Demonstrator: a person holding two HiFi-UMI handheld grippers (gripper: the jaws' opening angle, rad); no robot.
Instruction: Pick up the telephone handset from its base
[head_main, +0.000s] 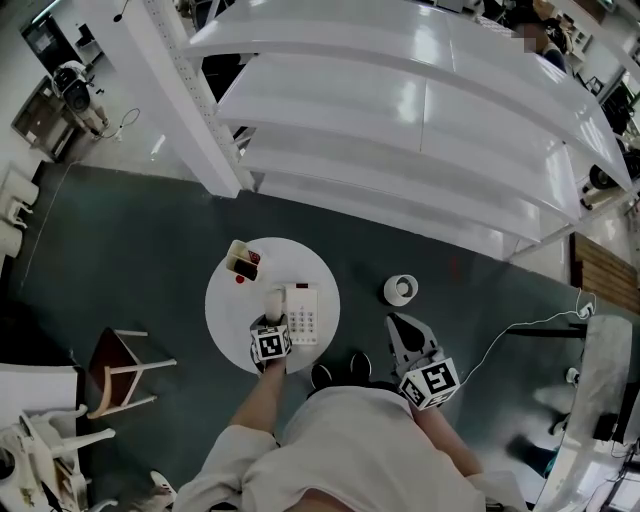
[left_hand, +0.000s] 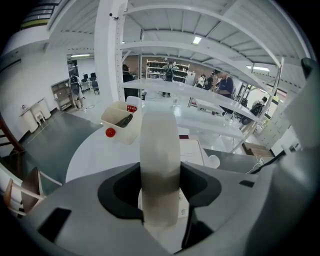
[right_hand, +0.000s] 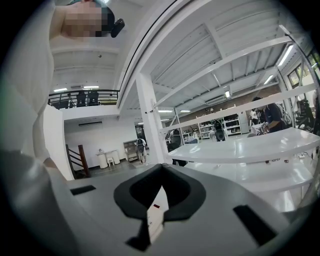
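A white telephone handset (left_hand: 159, 160) stands on end between the jaws of my left gripper (left_hand: 160, 177), which is shut on its middle. In the head view the handset (head_main: 273, 300) sits at the left edge of the white phone base (head_main: 303, 314) on the round white table (head_main: 232, 305), with the left gripper (head_main: 272, 318) just below it. Whether the handset still touches the base I cannot tell. The base (left_hand: 195, 152) shows behind the handset to the right. My right gripper (head_main: 403, 328) hangs off the table to the right, over the dark floor, its jaws together and pointing at white shelves (right_hand: 260, 150).
A white box (head_main: 243, 262) with red items stands at the table's far left; a red ball (left_hand: 110, 132) lies beside it. A white round tub (head_main: 401, 290) sits on the floor right of the table. A wooden chair (head_main: 125, 370) stands to the left and big white shelving (head_main: 420, 130) beyond.
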